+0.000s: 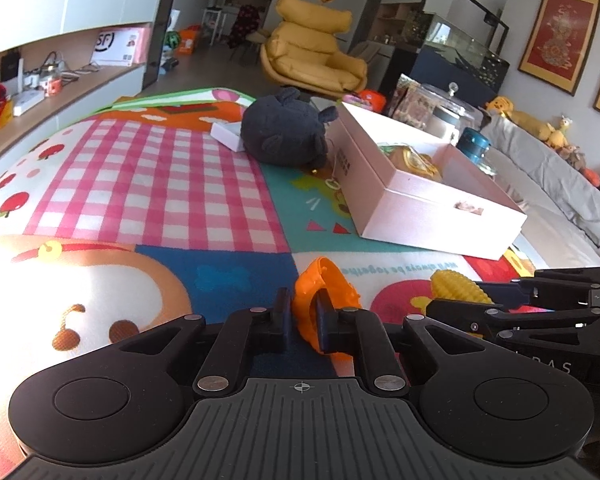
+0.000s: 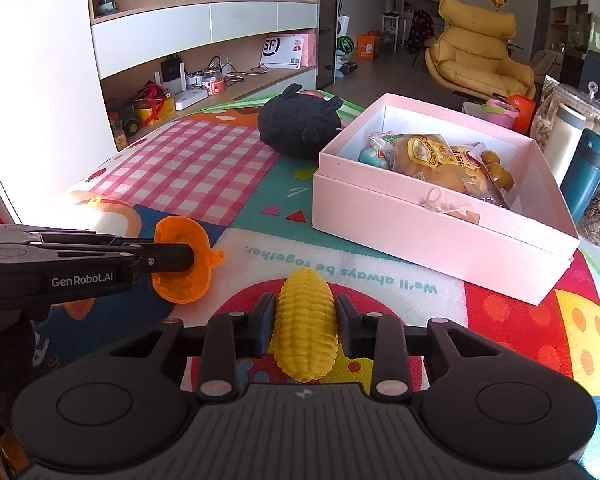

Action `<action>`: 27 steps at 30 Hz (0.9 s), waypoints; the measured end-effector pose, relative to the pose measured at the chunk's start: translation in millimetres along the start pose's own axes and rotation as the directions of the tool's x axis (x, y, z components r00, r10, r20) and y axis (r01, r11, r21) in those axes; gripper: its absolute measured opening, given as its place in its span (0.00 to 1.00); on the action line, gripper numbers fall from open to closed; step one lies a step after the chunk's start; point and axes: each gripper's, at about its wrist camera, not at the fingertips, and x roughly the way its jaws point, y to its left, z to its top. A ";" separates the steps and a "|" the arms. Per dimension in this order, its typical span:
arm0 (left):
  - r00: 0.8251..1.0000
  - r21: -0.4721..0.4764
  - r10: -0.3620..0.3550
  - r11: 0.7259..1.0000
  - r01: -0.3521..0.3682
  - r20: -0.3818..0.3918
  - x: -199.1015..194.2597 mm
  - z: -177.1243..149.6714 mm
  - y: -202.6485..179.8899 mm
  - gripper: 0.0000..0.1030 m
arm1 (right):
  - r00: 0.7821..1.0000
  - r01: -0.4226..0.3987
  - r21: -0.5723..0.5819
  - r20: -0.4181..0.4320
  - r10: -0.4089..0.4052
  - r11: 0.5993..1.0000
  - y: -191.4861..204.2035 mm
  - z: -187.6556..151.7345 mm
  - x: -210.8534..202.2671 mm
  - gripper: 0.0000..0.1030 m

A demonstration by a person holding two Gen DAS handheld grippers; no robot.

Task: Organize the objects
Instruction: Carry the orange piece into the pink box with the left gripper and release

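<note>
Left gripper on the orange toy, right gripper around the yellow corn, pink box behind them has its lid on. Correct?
Not quite: the pink box is open, with snack packets visible inside, as the right wrist view shows. The rest holds: the left gripper grips the orange toy, and the right gripper straddles the corn.

"GenRobot.AI" is printed in white on the side of the left gripper (image 2: 192, 258). "We'll always be together." is printed in teal, upside down to both cameras, on the play mat (image 2: 340, 272). "SF" is shown on a white box (image 2: 282, 54) on the shelf. The snack bag label in the pink box (image 2: 440, 236) is not legible.
</note>
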 end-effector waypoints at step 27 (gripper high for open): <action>0.992 0.143 -0.048 0.989 0.031 0.116 53.0 119.9 -110.6 0.15 | 0.992 -0.022 0.083 0.126 0.011 0.996 -40.8 -35.3 -58.2 0.31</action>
